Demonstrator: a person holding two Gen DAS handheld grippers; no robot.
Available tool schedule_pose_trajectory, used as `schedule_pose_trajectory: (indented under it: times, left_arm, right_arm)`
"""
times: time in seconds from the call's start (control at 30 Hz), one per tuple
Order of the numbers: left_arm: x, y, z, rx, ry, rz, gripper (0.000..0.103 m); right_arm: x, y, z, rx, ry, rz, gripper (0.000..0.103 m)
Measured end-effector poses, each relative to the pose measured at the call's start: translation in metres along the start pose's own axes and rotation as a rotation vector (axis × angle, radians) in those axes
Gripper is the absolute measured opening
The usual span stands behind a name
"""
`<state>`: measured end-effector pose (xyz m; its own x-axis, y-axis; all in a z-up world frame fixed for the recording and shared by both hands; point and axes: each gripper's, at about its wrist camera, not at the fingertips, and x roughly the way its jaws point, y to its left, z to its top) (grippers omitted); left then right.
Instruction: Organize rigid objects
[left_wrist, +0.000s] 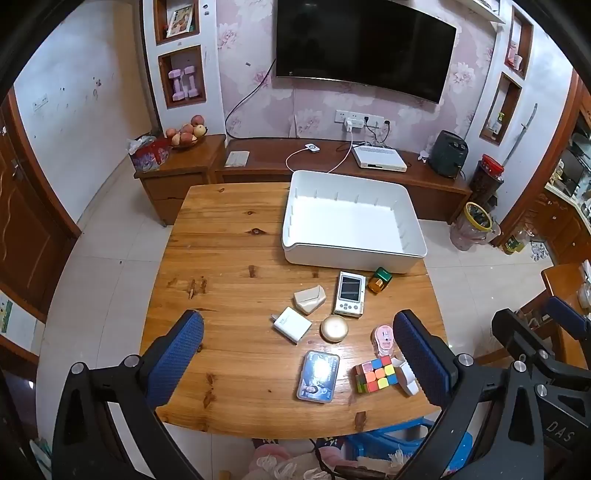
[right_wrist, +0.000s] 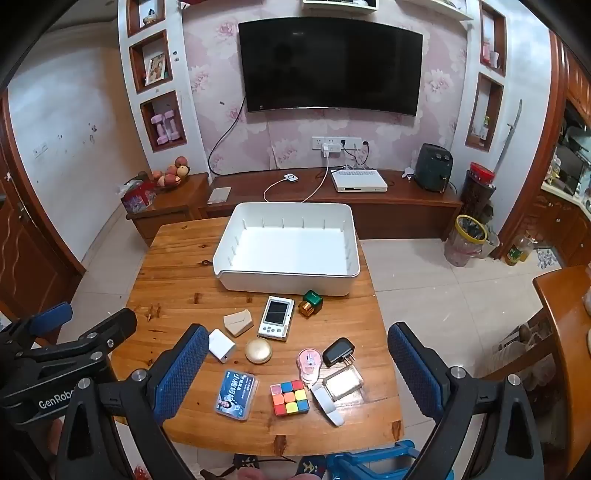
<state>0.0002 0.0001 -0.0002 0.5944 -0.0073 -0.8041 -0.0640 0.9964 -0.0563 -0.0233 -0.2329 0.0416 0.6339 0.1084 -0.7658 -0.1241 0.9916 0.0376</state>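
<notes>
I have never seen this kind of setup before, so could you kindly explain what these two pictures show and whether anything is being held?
There is no robot here: a person holds one two-finger gripper in each hand, and a wide-angle camera on each looks forward along its blue padded fingers. One picture comes from the left gripper, the other from the right gripper. Both are open and hold nothing.

Below them is a wooden table with an empty white plastic bin at its far side. In front of it lie small items, among them a multicoloured puzzle cube, a round gold case, a white handheld device with a screen, a black plug adapter and a white plug adapter.
</notes>
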Motion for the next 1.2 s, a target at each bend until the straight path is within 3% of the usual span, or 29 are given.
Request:
schedule_pose_trajectory:
  times: [1.2]
  left_arm:
    - [-0.0011,0.0006,-0.0008,0.004,0.007,0.004,0.102]
  right_arm:
    - [0.0085,0.0034,0.0014,0.023,0.005,-0.043,0.098]
